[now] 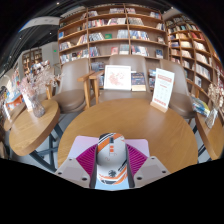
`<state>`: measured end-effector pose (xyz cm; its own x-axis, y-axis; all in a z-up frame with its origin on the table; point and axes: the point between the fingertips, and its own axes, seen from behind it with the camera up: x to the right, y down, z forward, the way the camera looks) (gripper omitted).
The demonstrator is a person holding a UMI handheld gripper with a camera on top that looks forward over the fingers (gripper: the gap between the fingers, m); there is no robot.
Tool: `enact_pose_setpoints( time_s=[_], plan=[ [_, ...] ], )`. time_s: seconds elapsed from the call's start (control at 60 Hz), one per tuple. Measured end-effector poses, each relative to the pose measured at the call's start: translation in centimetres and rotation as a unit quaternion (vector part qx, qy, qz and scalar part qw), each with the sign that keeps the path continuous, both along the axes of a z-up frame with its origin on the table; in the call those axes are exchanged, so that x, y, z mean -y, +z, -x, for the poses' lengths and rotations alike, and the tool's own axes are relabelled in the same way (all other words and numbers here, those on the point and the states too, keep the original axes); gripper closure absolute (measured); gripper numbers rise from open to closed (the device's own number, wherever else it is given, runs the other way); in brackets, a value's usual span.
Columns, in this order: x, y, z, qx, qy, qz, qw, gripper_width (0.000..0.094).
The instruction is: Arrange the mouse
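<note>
The claw grips the mouse by its sides above the round worktop. It looks light, rigid and smooth-shelled, so flank pressure suits it.

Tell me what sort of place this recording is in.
Likely a bookshop or library reading area: tall bookshelves filled with books line the back wall, display stands sit on a round wooden table, and the claw holds a mouse above it.

A white-and-grey mouse with orange trim sits lengthwise between the tool's pink pads.
</note>
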<state>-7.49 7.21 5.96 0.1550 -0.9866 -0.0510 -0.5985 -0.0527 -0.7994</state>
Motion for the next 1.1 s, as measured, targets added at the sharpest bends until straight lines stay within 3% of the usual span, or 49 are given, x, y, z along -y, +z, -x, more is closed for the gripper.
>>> enact_pose_setpoints(
  time_s=[0.283,0.467,0.517,0.6,0.633,0.917,1.1],
  plan=[
    [-0.9,-6.8,0.7,-0.043,-0.035,0.030,0.998,0.0501],
    [-0.7,-6.9,0.6,-0.033,-0.046,0.030,0.998,0.0438],
    [-1.1,-6.9,0.8,-0.036,-0.045,0.023,0.998,0.0358],
    [-1.2,-6.2,1.1,-0.035,-0.045,0.014,0.998,0.0072],
    [-1.1,-5.6,1.5,-0.032,-0.047,0.014,0.998,0.0113],
    [0.4,2.2,8.7,0.010,-0.056,0.014,0.998,0.0080],
    [2.3,4.1,15.4,0.016,-0.062,0.023,0.998,0.0083]
  ],
)
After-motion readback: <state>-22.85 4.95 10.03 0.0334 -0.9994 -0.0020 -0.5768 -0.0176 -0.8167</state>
